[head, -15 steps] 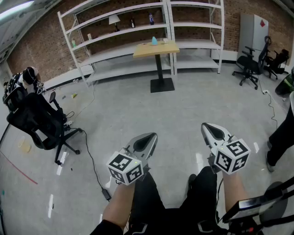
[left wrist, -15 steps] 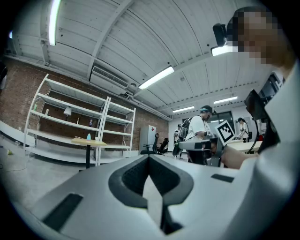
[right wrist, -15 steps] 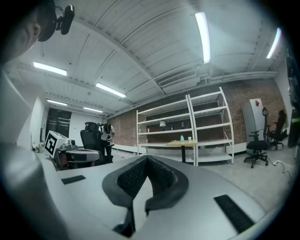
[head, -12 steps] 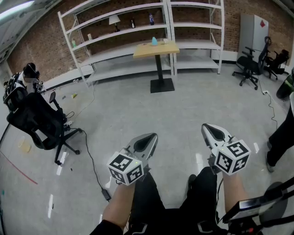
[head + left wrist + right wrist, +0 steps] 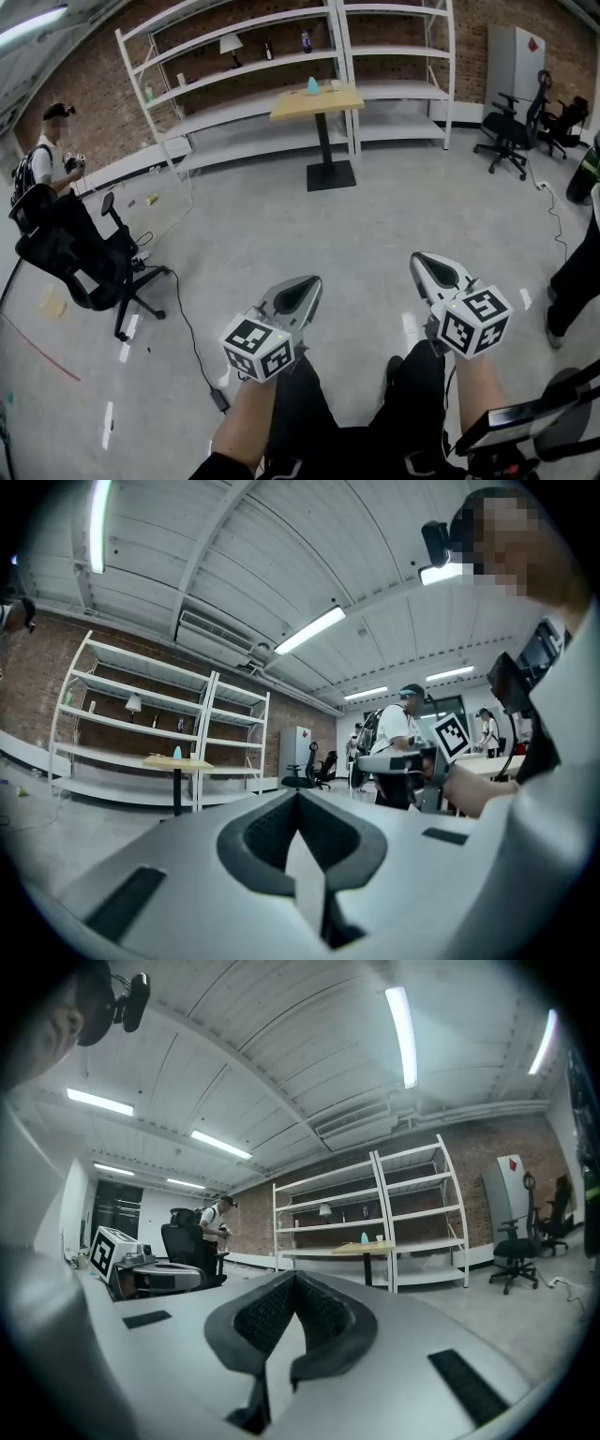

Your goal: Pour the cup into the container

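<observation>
A small wooden table (image 5: 317, 101) stands far off by the shelves. On it are a blue object (image 5: 312, 86) and a small pale cup (image 5: 334, 84); no container can be told apart at this distance. My left gripper (image 5: 314, 279) and right gripper (image 5: 419, 258) are held side by side above my knees, well short of the table. Both have their jaws together with nothing between them. The left gripper view looks over the shut left gripper (image 5: 298, 795) to the table (image 5: 178, 761). Beyond the shut right gripper (image 5: 295, 1277), the right gripper view shows the table (image 5: 375, 1249) and blue object (image 5: 364, 1237).
White shelving (image 5: 244, 56) lines the brick back wall. A black office chair (image 5: 75, 258) stands at the left with a person (image 5: 42, 164) behind it, and a cable (image 5: 192, 337) trails over the floor. More chairs (image 5: 506, 136) are at the back right; another person (image 5: 577, 272) stands at the right edge.
The person at the far left has straightened up behind the office chair. Both grippers have stayed nearly where they were.
</observation>
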The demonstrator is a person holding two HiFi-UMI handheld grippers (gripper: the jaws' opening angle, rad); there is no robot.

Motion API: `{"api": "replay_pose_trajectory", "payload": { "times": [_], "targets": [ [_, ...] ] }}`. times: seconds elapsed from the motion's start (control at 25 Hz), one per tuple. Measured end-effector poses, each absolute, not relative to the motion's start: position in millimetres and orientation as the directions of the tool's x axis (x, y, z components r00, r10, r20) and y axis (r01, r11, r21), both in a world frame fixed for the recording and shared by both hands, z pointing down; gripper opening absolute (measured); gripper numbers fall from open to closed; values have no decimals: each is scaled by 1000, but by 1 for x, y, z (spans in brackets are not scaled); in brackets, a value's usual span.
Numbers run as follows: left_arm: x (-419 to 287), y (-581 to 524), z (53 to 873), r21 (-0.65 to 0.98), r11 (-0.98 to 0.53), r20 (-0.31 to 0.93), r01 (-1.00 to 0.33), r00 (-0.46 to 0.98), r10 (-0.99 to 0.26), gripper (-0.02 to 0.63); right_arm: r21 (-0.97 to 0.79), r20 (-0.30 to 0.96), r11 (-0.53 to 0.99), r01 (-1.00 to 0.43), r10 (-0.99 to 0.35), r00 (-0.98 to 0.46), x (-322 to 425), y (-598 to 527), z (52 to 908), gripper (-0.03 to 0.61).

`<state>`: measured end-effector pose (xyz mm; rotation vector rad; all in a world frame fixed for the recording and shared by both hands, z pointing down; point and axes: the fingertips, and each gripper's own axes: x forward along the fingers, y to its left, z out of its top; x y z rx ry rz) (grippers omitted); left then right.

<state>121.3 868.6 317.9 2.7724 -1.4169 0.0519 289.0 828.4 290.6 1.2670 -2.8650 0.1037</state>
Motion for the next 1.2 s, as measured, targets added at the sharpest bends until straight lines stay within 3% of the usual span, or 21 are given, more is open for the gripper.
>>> {"api": "replay_pose_trajectory", "payload": {
  "times": [0.52, 1.2],
  "targets": [
    [101, 811, 363, 82, -579, 71, -811, 585, -808, -2, -64, 56, 678, -732, -730, -681, 263, 782, 317, 2],
    [93, 701, 327, 33, -581, 34, -813, 582, -812, -2, -52, 1, 651, -757, -758, -652, 268, 668, 287, 2]
  ]
}}
